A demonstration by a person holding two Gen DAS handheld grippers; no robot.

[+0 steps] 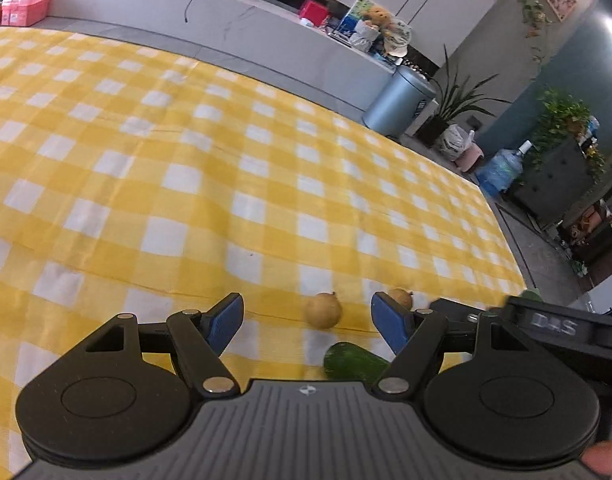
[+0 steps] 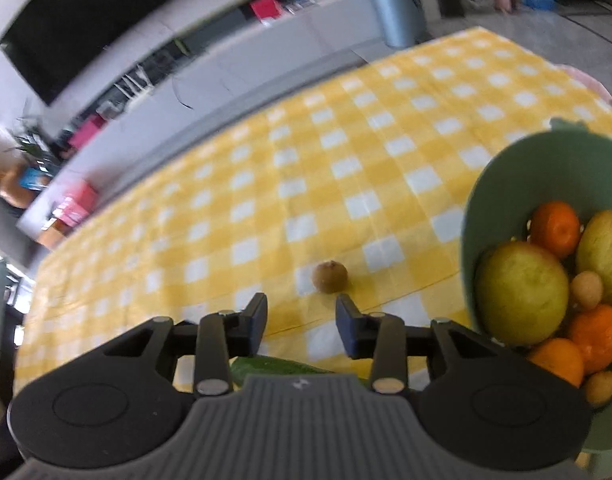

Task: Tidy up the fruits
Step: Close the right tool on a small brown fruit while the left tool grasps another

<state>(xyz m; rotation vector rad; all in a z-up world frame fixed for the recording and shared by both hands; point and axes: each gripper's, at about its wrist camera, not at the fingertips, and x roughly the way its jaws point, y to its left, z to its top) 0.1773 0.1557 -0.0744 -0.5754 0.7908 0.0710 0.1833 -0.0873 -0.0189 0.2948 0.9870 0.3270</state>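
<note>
Both wrist views look steeply down, close (fisheye), sharing the checked cloth (image 1: pixel 154 184)

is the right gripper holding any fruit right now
No, the right gripper has nothing between its fingers; the small brown fruit lies apart on the checked cloth ahead of it.

yellow-white checked tablecloth (image 2: pixel 345 152), green bowl (image 2: pixel 501 184) (orange, yellow fruit)

A green bowl (image 2: pixel 505 184) holds oranges (image 2: pixel 555 228) and yellow-green fruits (image 2: pixel 521 298), while two small brown fruits (image 1: pixel 323 310) and a green cucumber (image 1: pixel 353 364) lie on the cloth.
</note>
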